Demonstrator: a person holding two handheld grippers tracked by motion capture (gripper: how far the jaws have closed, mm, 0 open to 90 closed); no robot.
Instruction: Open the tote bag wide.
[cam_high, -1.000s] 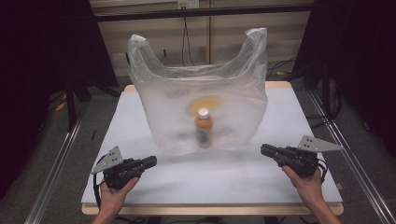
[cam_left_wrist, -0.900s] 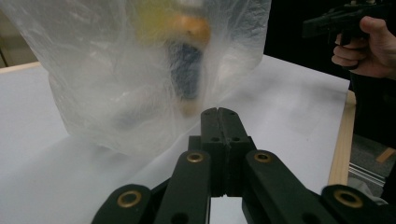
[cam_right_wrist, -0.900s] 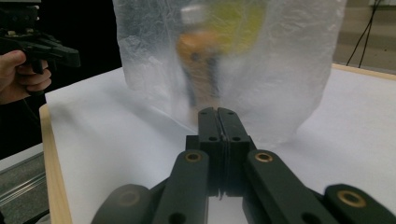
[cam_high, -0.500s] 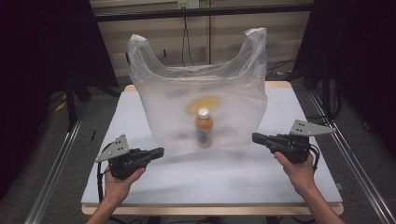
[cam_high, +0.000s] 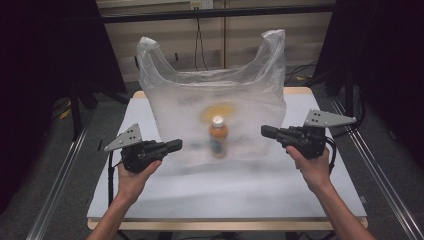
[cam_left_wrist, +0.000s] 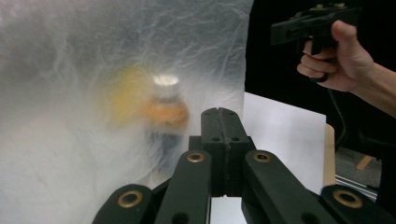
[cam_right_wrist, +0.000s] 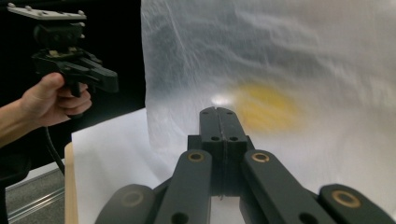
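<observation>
The white rectangular surface (cam_high: 310, 185) carried a large translucent plastic carrier bag (cam_high: 220, 100), standing upright with both handles raised, probably kept open for access. Inside it stood an orange bottle with a white cap (cam_high: 218, 135). The left tongs (cam_high: 176, 145) and right tongs (cam_high: 266, 131) flanked the bag, jaws closed, gripping nothing.
</observation>
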